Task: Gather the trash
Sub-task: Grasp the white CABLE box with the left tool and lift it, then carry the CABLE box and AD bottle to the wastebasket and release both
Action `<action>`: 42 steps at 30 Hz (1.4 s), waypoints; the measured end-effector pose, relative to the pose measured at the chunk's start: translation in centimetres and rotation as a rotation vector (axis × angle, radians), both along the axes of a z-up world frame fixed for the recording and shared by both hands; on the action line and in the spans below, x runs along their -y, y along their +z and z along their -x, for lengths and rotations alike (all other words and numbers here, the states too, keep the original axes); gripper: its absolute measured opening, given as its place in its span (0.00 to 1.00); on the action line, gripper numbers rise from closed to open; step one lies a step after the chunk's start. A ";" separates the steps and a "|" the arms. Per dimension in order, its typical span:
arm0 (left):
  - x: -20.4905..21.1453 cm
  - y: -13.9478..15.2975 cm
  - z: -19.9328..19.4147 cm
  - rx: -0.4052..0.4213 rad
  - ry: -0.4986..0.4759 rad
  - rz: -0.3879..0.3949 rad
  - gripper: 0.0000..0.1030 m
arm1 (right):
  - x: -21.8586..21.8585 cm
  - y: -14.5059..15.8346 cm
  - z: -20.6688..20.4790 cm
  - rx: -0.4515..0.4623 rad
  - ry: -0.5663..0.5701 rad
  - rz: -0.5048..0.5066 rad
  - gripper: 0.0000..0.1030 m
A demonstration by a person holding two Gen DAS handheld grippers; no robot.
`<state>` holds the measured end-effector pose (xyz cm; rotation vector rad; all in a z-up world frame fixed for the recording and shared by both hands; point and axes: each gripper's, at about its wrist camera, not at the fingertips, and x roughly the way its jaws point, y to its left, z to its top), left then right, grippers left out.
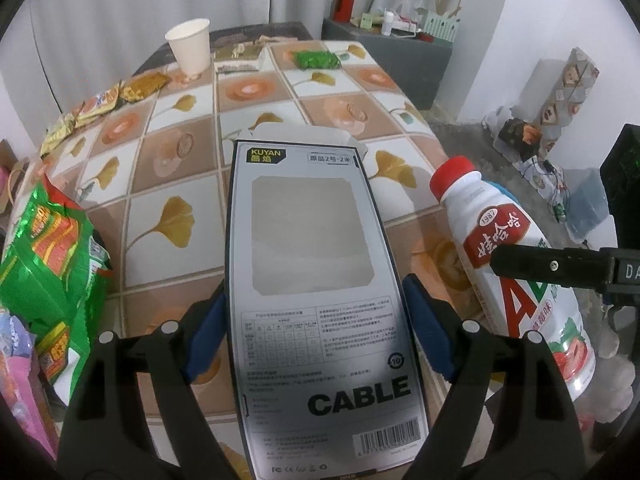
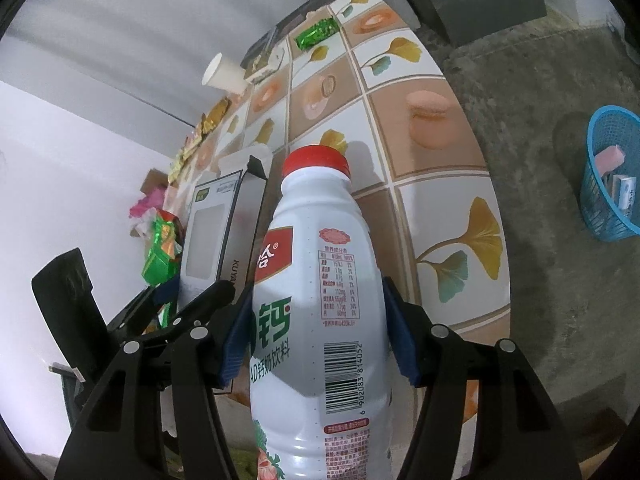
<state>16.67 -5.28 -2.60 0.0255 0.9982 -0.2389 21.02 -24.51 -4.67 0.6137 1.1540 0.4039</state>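
My left gripper [image 1: 316, 300] is shut on a flat grey "CABLE" box [image 1: 308, 264], its blue pads pressed against both long edges and the box's open flap pointing away from me. To its right a white milk-drink bottle [image 1: 516, 264] with a red cap leans over the table. In the right wrist view my right gripper [image 2: 316, 304] is shut on that bottle [image 2: 320, 280], pads on both sides of its body. The cable box [image 2: 208, 236] and the left gripper [image 2: 188, 292] show just left of the bottle.
On the tiled-pattern tablecloth [image 1: 168, 184] stand a paper cup [image 1: 190, 46], a green wrapper [image 1: 316, 59] and several snack wrappers [image 1: 104, 100]. A green snack bag [image 1: 48, 240] lies at the left. A blue basket [image 2: 612, 176] stands on the floor, right of the table.
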 end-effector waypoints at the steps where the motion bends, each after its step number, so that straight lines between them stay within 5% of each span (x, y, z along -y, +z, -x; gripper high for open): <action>1: 0.0 0.2 0.1 0.007 0.000 -0.002 0.76 | 0.1 0.1 0.1 0.003 -0.005 -0.006 0.57; 31: 1.5 6.3 5.5 0.176 -0.032 0.010 0.76 | 1.4 5.9 4.2 0.135 -0.064 -0.042 0.57; 42: 7.1 7.6 4.5 0.140 -0.181 0.098 0.76 | 8.9 7.0 8.8 0.174 -0.244 -0.042 0.57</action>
